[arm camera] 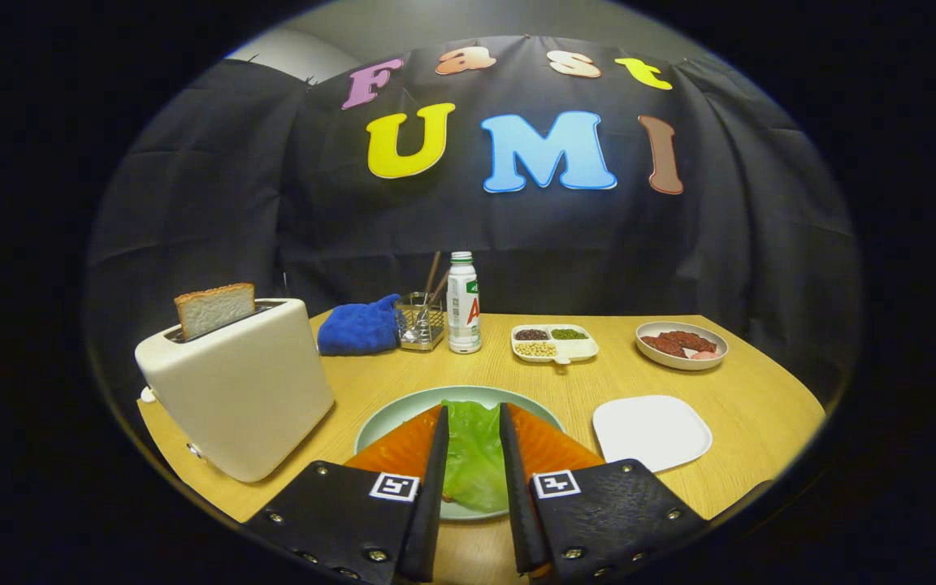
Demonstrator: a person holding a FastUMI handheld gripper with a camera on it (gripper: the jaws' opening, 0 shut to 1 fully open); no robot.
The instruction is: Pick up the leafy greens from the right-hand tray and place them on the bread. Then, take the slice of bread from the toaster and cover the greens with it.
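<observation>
Two fingers of the gripper (473, 422) stick out over the near edge of the tabletop (760, 390), and they stand a little way apart with a narrow gap between them. The leafy greens (472, 455) fill that gap, but it is hard to tell if both fingers press on the leaf or if it just lies under them. The greens lie over a round pale green plate (403, 408) near the front edge of the wood. No bread can be made out under the leaf. A white square tray (652, 431) sits just to the right of the plate, closer to the right edge. A cream toaster (236, 390) stands near the left edge, and a slice of bread (214, 307) pokes up out of its slot. Along the far edge there is a blue glove (358, 327), a small clear holder (420, 321) with sticks in it, and a white bottle (463, 302) standing upright. Next to the bottle sits a small divided dish (554, 343) with beans in it. A round bowl (681, 344) with dark red pieces rests near the far right corner.
</observation>
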